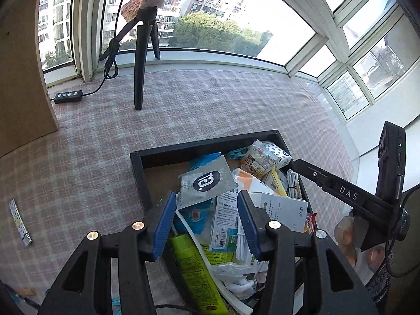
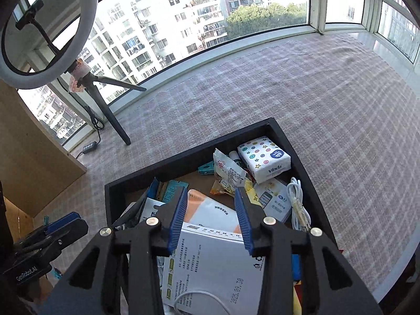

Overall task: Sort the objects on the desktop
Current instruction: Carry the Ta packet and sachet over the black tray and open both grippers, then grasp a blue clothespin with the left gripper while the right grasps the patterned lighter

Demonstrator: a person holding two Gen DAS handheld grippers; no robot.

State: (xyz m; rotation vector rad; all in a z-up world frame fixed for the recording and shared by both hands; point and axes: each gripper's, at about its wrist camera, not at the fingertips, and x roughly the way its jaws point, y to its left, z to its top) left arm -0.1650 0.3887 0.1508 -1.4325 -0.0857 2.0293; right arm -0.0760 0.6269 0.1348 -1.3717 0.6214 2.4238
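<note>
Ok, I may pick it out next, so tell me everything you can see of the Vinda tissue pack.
The Vinda tissue pack is a soft white plastic brick printed with coloured dots and stars, with a blue logo; it looks sealed. It lies tilted in the far right corner of the black tray, leaning on a snack packet and papers. Neither gripper touches it.

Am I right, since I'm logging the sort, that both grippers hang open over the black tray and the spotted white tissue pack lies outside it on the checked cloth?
Not quite: the spotted white tissue pack lies inside the black tray, at its far corner, as the right wrist view shows. Both the left gripper and right gripper do hang open over it.
</note>
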